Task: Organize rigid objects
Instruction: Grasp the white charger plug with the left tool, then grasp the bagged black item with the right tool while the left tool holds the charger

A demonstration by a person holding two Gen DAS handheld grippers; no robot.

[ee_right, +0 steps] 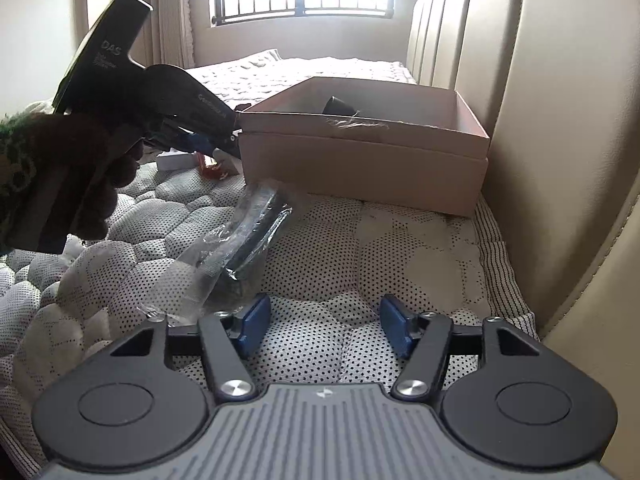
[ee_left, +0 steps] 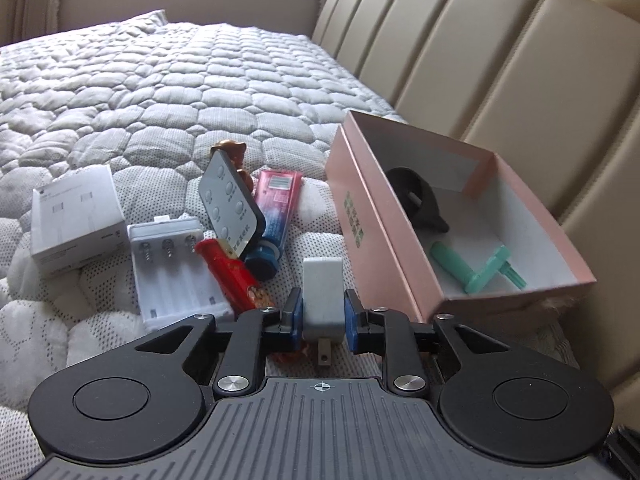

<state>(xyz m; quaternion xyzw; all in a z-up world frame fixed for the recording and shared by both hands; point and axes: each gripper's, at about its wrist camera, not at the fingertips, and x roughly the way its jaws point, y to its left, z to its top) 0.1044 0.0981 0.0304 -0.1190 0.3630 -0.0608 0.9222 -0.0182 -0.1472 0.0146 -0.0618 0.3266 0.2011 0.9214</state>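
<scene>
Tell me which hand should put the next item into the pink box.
Left. Its gripper is closed on the white plug, right beside the pink box. The right gripper is open and empty over the mattress, with only a plastic-wrapped item beside it.

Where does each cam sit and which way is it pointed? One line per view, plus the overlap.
Left wrist: on the left gripper, aimed down over the bed at a white plug between its pads, the clutter behind it and the pink box; only its own fingers show.
Right wrist: on the right gripper, jaws open over bare mattress, facing the window; the person's hand holding the left gripper shows at left.
Shared: the pink box and the bed.
</scene>
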